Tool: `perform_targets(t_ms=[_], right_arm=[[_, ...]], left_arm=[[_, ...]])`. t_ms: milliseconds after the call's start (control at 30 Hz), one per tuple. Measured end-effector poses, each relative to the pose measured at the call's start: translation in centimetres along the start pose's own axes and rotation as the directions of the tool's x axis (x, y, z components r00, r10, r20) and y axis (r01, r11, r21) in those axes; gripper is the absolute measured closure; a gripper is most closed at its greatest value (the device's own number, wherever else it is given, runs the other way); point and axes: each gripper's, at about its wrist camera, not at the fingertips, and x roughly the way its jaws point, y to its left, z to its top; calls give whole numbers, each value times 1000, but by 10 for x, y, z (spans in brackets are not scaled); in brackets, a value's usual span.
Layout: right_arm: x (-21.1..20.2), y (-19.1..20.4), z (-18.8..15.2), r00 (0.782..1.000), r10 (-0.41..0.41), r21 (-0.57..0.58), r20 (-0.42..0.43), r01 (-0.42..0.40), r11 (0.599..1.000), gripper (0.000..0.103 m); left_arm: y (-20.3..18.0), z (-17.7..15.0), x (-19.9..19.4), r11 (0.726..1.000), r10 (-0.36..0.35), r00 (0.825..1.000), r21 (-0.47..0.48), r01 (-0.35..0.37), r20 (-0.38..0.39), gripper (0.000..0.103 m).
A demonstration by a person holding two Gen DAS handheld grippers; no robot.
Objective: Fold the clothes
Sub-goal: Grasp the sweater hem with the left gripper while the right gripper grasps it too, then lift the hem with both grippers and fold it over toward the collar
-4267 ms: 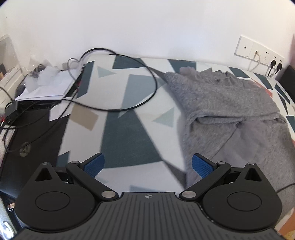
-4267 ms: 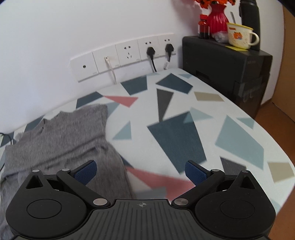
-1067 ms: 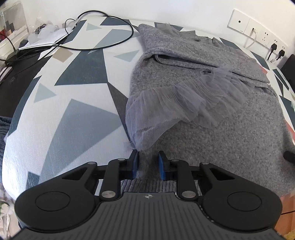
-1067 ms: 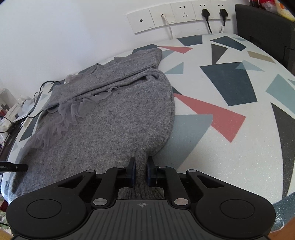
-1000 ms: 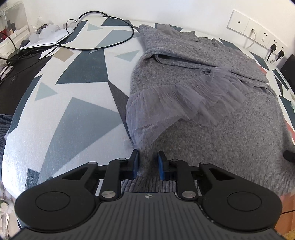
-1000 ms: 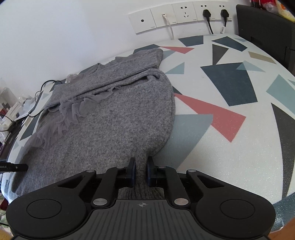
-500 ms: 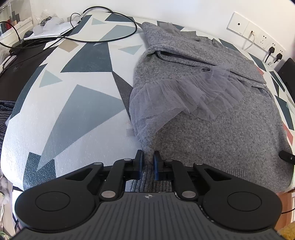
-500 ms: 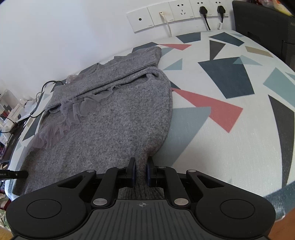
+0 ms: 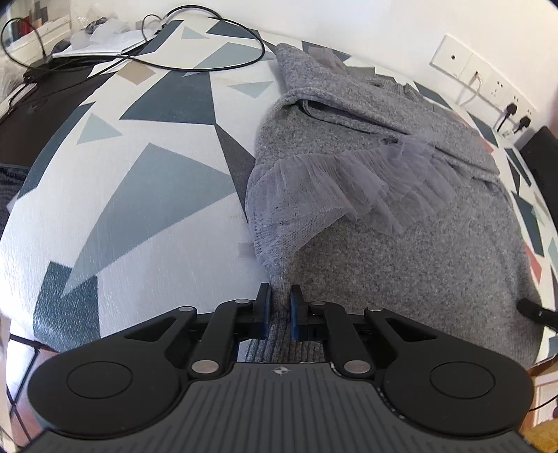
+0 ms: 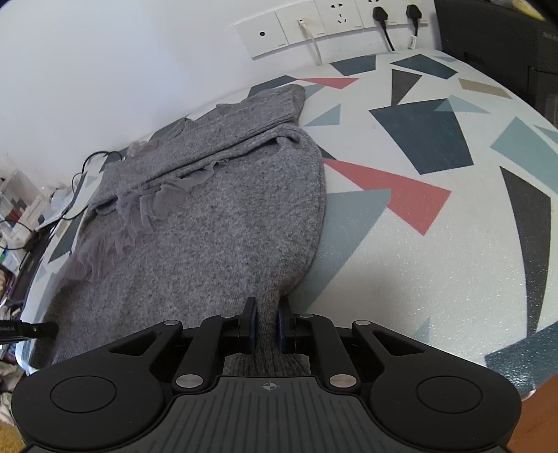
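A grey knit sweater with a sheer grey ruffle lies spread on the patterned table. My left gripper is shut on the ribbed hem at the sweater's near left corner. In the right wrist view the same sweater stretches away to the left, and my right gripper is shut on the hem at its near right corner. The other gripper's black tip shows at the left edge of that view.
A black cable loops over the table's far left end beside papers. Wall sockets with plugs line the wall behind. A black cabinet stands at the far right. The table's near edge curves close below both grippers.
The left gripper's jaws narrowed onto the hem and it shifted slightly, so the sweater sits a little nearer. The right gripper stayed shut on the hem and barely moved.
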Motion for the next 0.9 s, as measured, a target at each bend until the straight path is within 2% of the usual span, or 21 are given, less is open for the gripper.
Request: perform_targets(t_ms=[267,633,767,900], right_arm=[[-8,-8,3,998,67,13,-9,-67,998,93],[-25,-14,30,988,155,-39,-20,-156,987,93],[-34,-18,35,982,187,-40,-10,-187,982,94],[-43,-20,40,973,229,-81,0,-228,970,94]], left_arm=[[-1,-4,-17,999,10,999,-31,-8,51,93],[-2,-13,-28,992,-7,996,-123,19,93,93],[-4,-9,-39,990,-41,990,-130,59,137,93],[-8,1,-58,991,-75,976,-91,95,202,93]])
